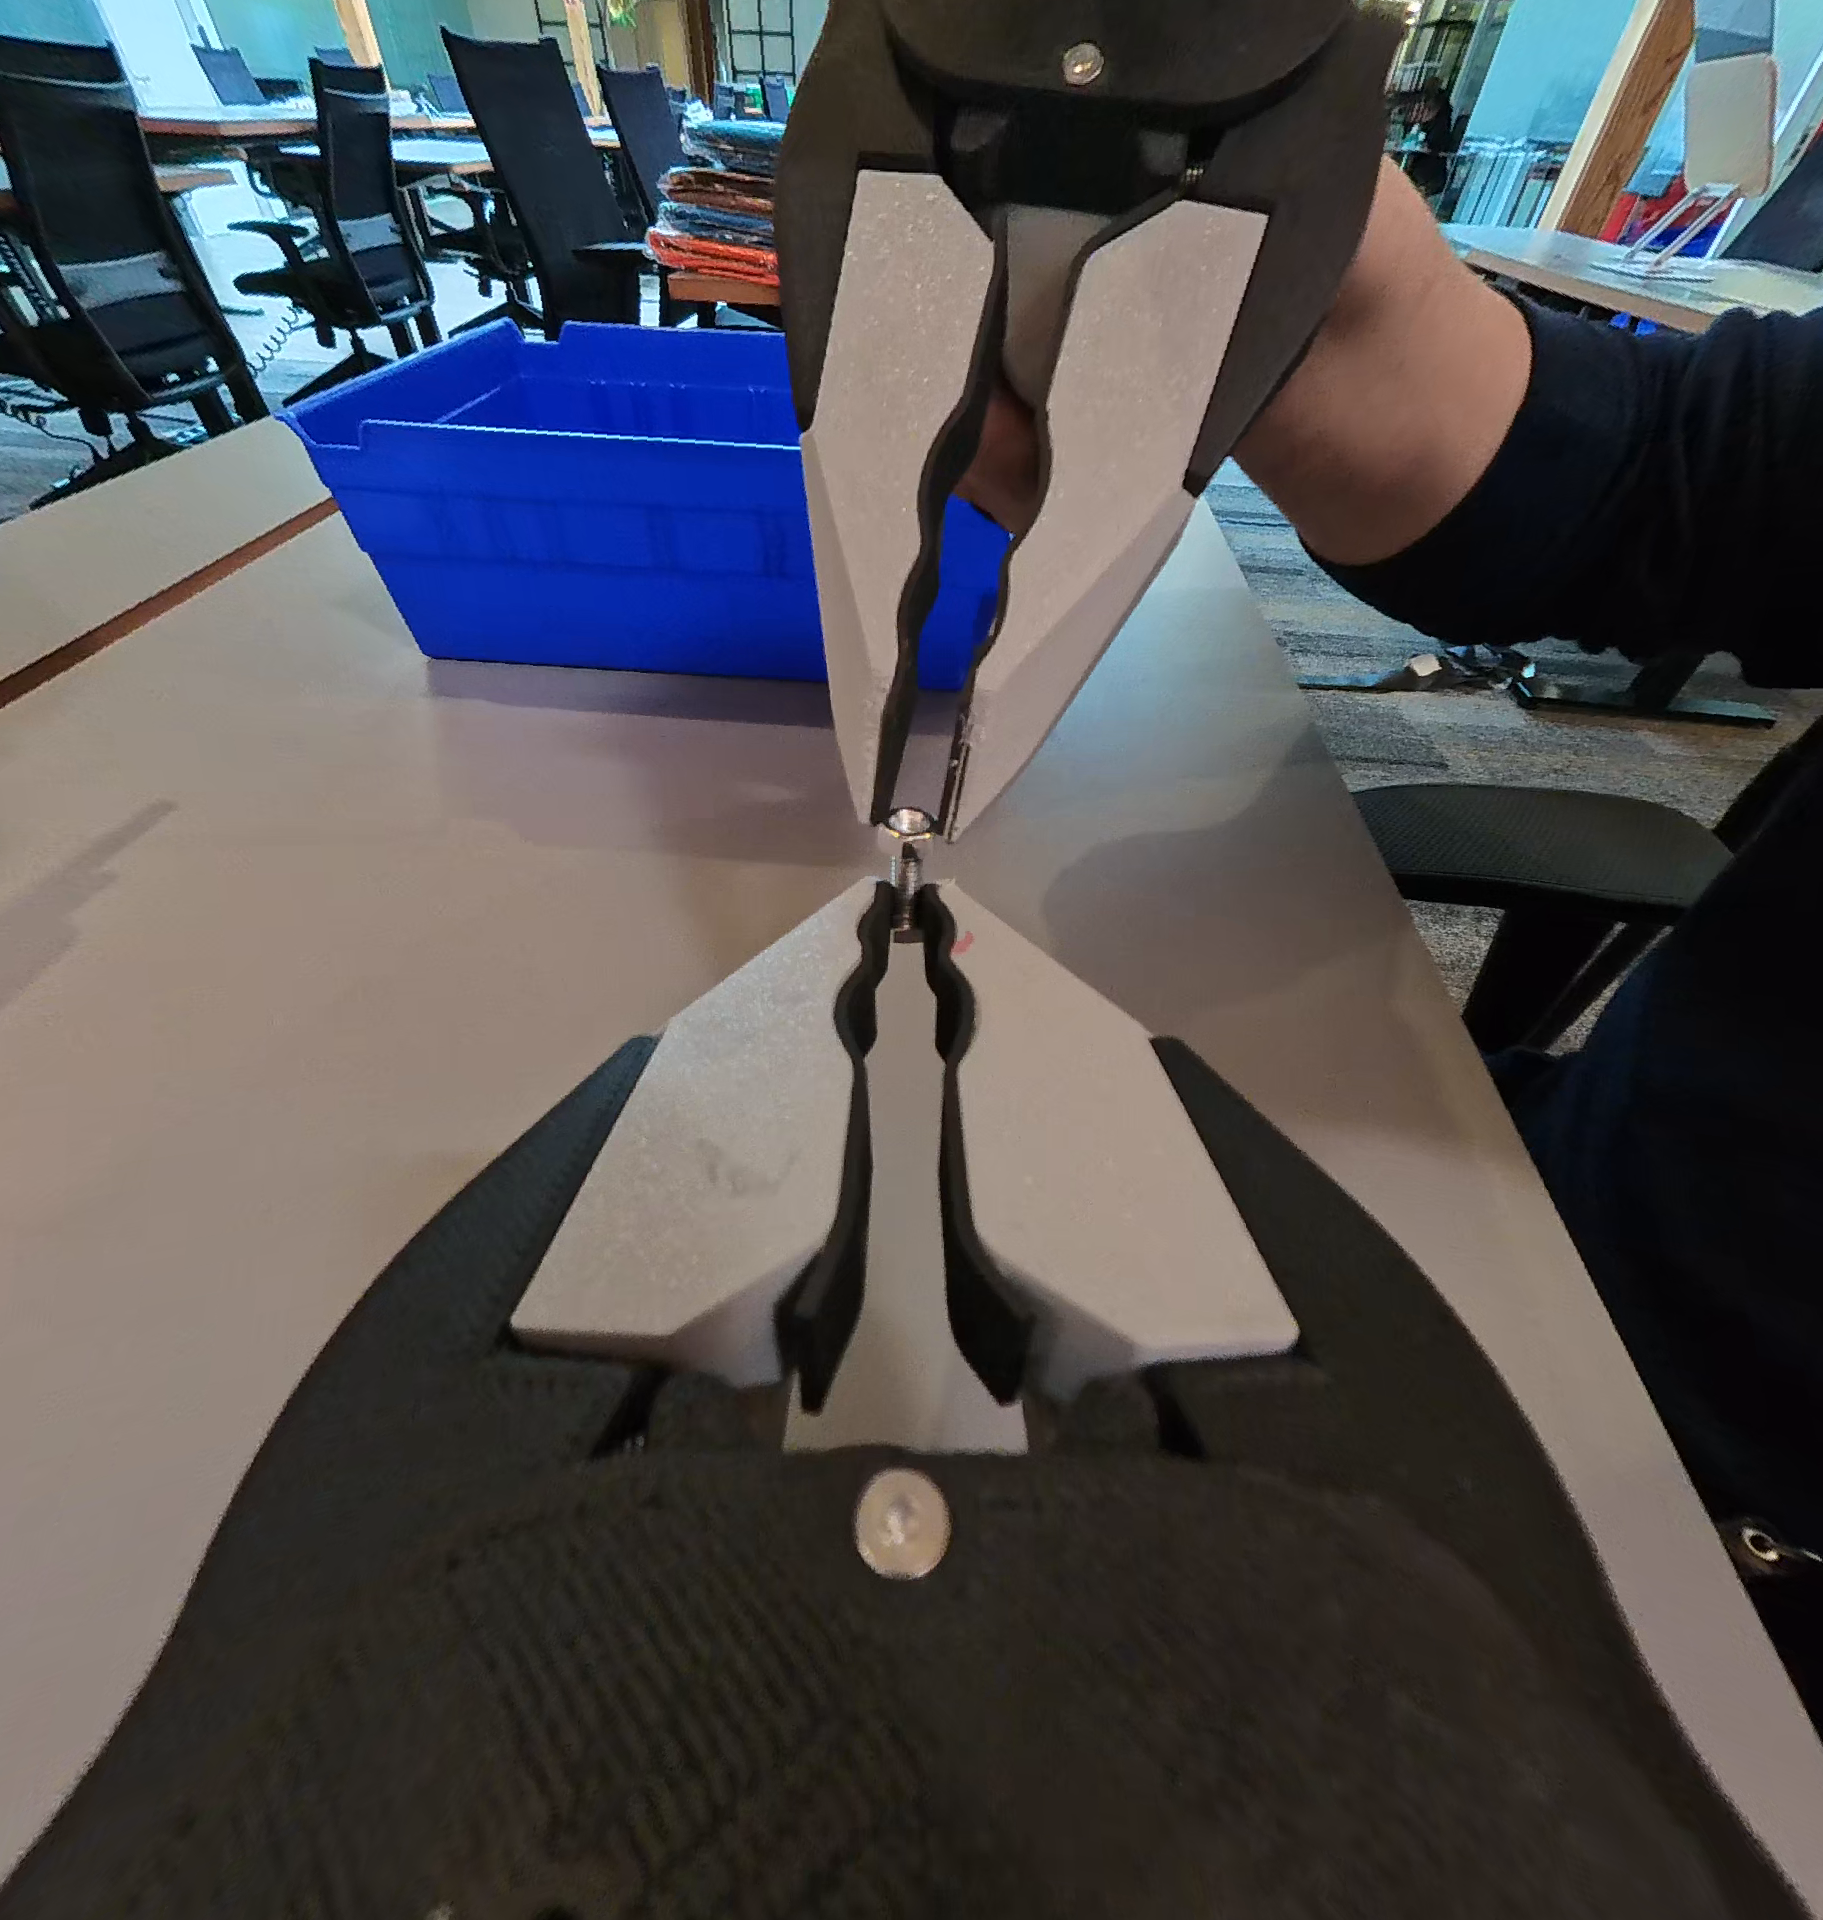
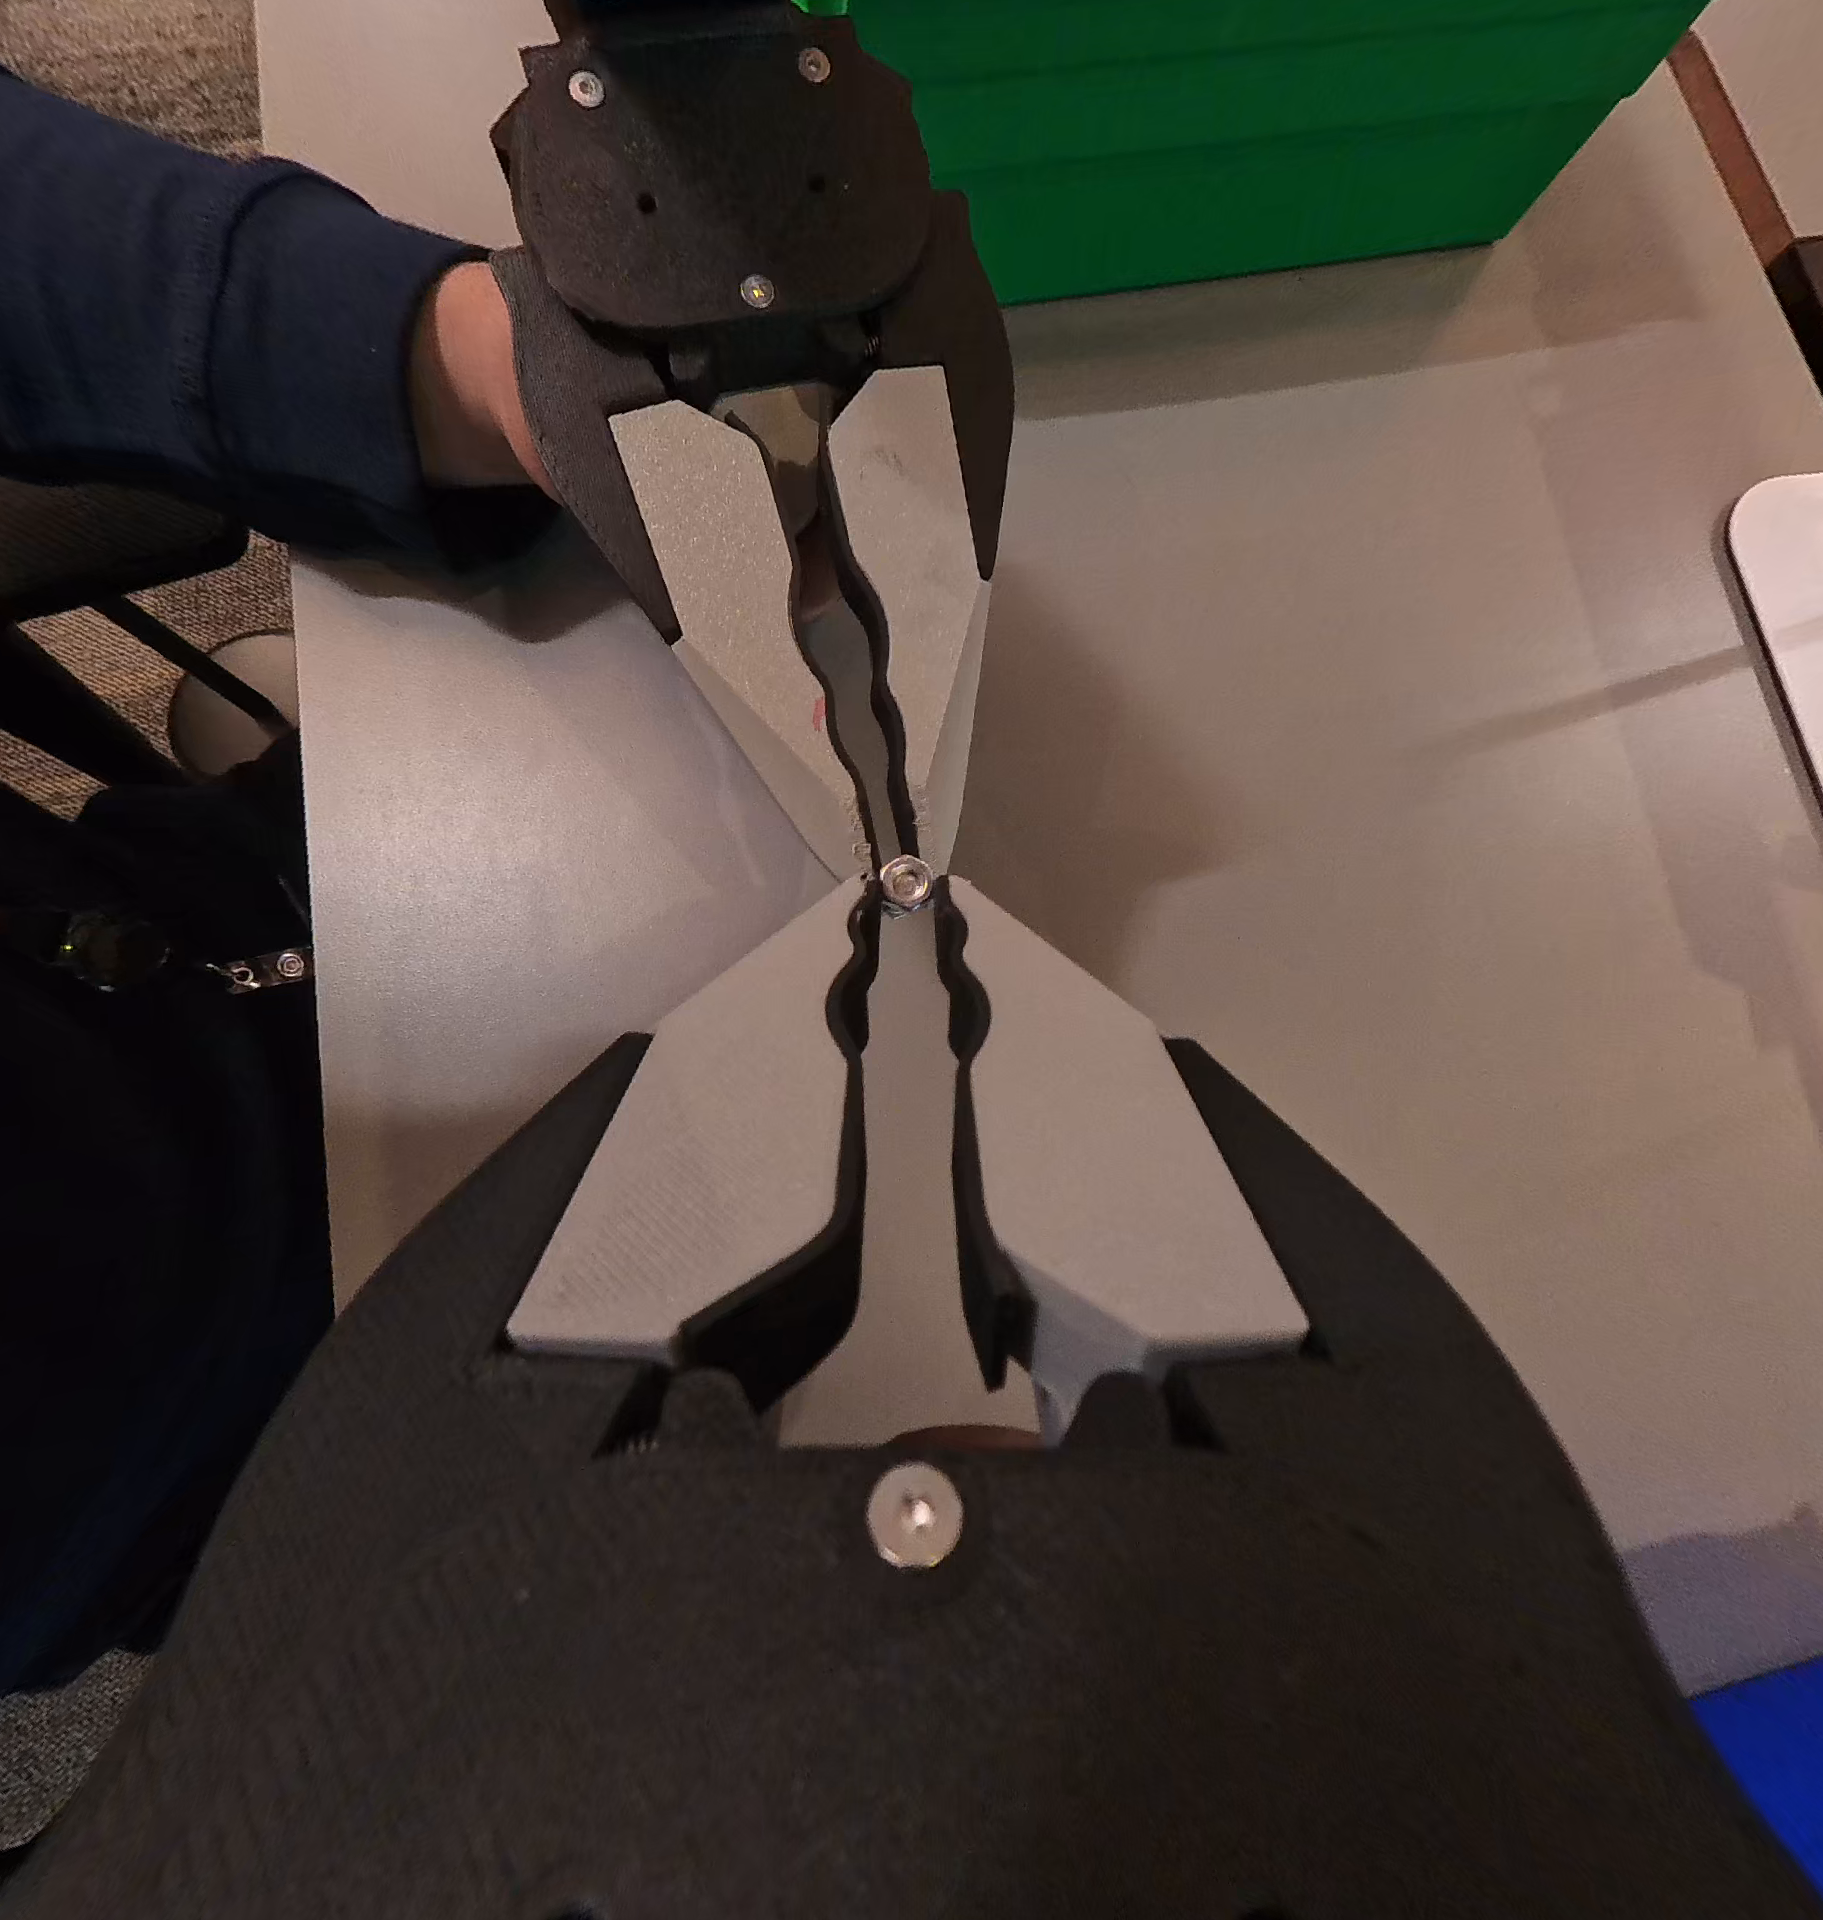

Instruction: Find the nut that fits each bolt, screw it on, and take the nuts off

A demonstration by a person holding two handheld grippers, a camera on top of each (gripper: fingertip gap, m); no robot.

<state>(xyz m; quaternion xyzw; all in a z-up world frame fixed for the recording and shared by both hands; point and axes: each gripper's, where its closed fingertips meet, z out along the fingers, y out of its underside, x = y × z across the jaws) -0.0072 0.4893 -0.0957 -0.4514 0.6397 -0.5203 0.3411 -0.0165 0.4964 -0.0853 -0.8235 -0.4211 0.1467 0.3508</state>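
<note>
Bolt: small, silver, clamped by its head end between the tips of the left gripper, threaded end pointing away toward the nut. Held in the air above the table, near its right edge.

Nut: silver, pinched between the tips of the right gripper, bore facing the bolt's tip; touching it or just short, cannot tell which.

Both grippers: jaws nearly closed, each on its one part; tip to tip, in line.

Step in hand, by judgement: starting this nut on the bolt. Whether any thread has caught is not visible.

Next move calls for: axes kept in line, light push, a turn of one gripper against the other; a tilt risks cross-threading or a drop.

Surroundings: blue bin toward the far edge; green bin at the opposite side; white flat item, partly seen.
</note>
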